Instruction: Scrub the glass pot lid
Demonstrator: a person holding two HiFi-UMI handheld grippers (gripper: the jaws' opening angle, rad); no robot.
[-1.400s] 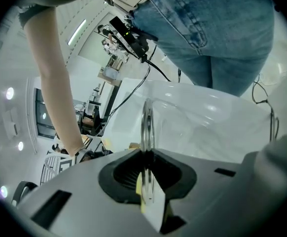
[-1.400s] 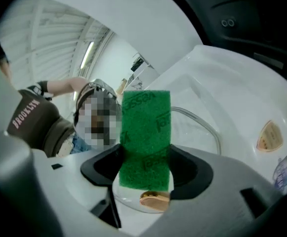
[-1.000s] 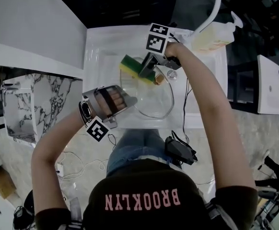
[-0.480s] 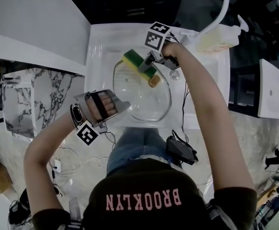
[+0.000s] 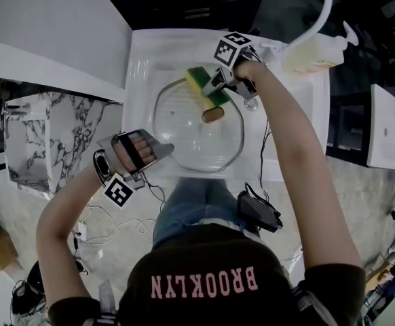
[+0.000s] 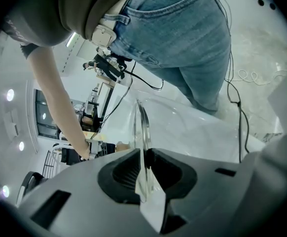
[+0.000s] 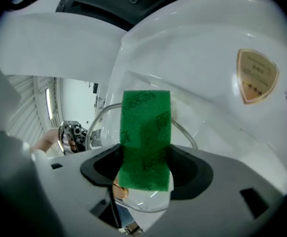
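Note:
The clear glass pot lid (image 5: 197, 129) with a brown knob (image 5: 212, 115) is held over the white sink (image 5: 138, 60). My left gripper (image 5: 165, 150) is shut on the lid's near-left rim (image 6: 141, 127), seen edge-on in the left gripper view. My right gripper (image 5: 214, 87) is shut on a green and yellow sponge (image 5: 206, 85), which lies against the lid's far edge. In the right gripper view the green scouring face of the sponge (image 7: 145, 138) fills the gap between the jaws, with the lid's rim (image 7: 183, 128) curving behind it.
A curved white faucet (image 5: 316, 15) rises at the sink's far right, beside a soap bottle (image 5: 313, 54). A white counter (image 5: 48, 46) lies left of the sink, with a marbled cabinet (image 5: 38, 141) below it. Cables trail on the floor (image 5: 116, 223).
The lid has tipped flatter and shifted slightly left and toward me. My right gripper moved the sponge up and right along the lid's far edge. My left gripper drew back left.

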